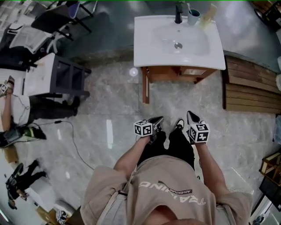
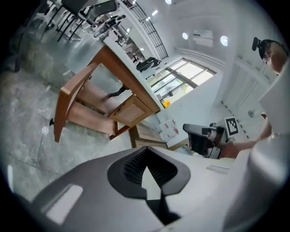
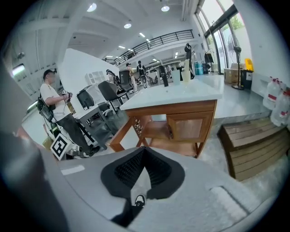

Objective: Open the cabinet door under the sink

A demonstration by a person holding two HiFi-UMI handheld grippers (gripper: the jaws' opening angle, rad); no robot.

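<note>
The cabinet door (image 3: 188, 127) is sitting closed under the white sink (image 1: 178, 37). Well apart from it, the left gripper (image 1: 154, 121) and right gripper (image 1: 192, 117) are hovering over the marble floor (image 1: 109, 110). Both are keeping their fingers pressed together on nothing.

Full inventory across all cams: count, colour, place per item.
Sink top: one, white, ahead at centre.
Faucet: one, black, back of the sink top.
Cup: one, teal, right of the faucet.
Cabinet: one, brown wood, under the sink top.
Cabinet door: one, brown wood, right part of the cabinet, closed.
Slatted platform: one, brown wood, on the floor right of the cabinet.
Side table: one, dark with a white top, left.
Office chairs: several, black, far left.
Bystander: at least one, white top, dark trousers, left.
Left gripper: one, grey, shut, empty.
Right gripper: one, grey, shut, empty.
</note>
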